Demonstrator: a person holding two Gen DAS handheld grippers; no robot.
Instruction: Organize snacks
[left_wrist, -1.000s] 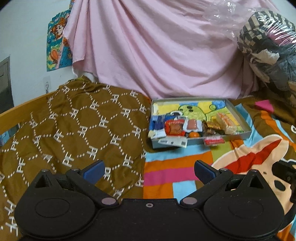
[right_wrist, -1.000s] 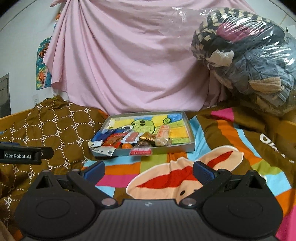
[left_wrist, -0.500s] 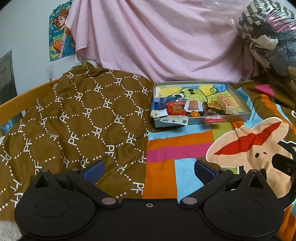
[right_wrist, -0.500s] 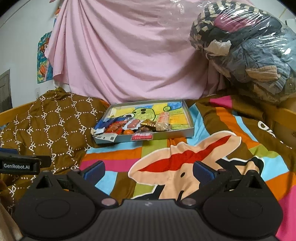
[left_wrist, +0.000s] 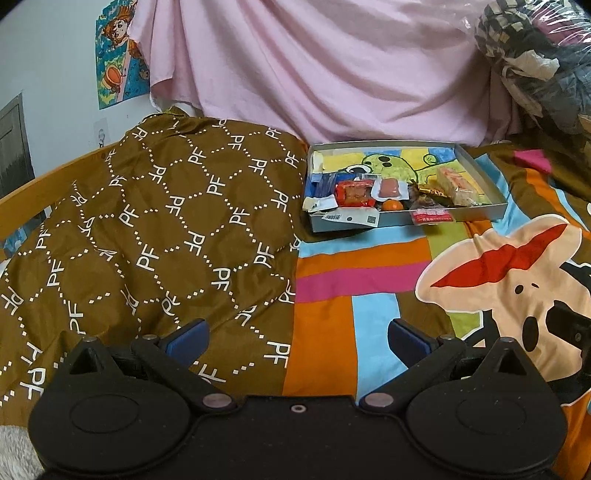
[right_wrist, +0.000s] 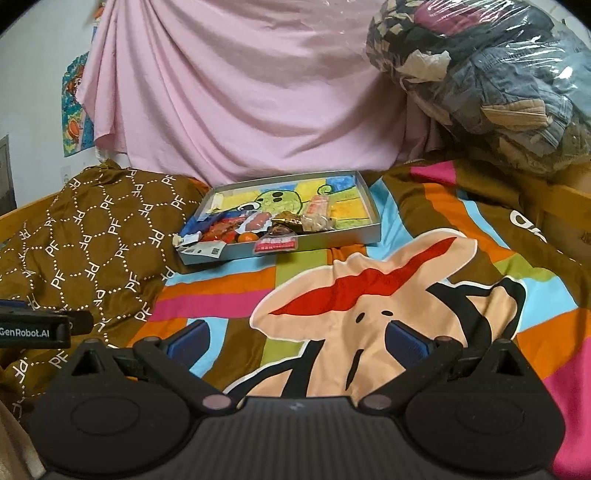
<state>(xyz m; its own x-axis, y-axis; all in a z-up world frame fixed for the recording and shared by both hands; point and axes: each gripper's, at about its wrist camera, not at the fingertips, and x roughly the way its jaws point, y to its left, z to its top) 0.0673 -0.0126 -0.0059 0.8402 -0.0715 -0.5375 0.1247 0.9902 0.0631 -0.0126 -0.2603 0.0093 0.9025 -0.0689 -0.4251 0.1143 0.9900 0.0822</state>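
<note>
A shallow grey tray (left_wrist: 480, 212) (right_wrist: 373, 210) with a cartoon lining lies on the bed, far ahead of both grippers. Several snacks are piled at its near end: a red packet (left_wrist: 354, 194), a pink sausage pack (left_wrist: 391, 188), a small orange (left_wrist: 392, 205) (right_wrist: 248, 237), a long wafer pack (left_wrist: 456, 182) (right_wrist: 317, 210). A red-and-white packet (left_wrist: 431, 216) (right_wrist: 276, 243) hangs over the near rim. My left gripper (left_wrist: 297, 338) is open and empty, low over the bedding. My right gripper (right_wrist: 297, 338) is open and empty.
A brown patterned quilt (left_wrist: 147, 229) is bunched up left of the tray. A colourful cartoon blanket (right_wrist: 388, 295) covers the bed. A pink sheet (right_wrist: 240, 92) hangs behind. A plastic-wrapped bundle of clothes (right_wrist: 498, 81) sits at the back right. The left gripper's body shows at the right wrist view's left edge (right_wrist: 33, 328).
Both grippers have drawn back and risen, so the tray looks smaller and farther and more blanket shows in front. Both stayed open and empty.
</note>
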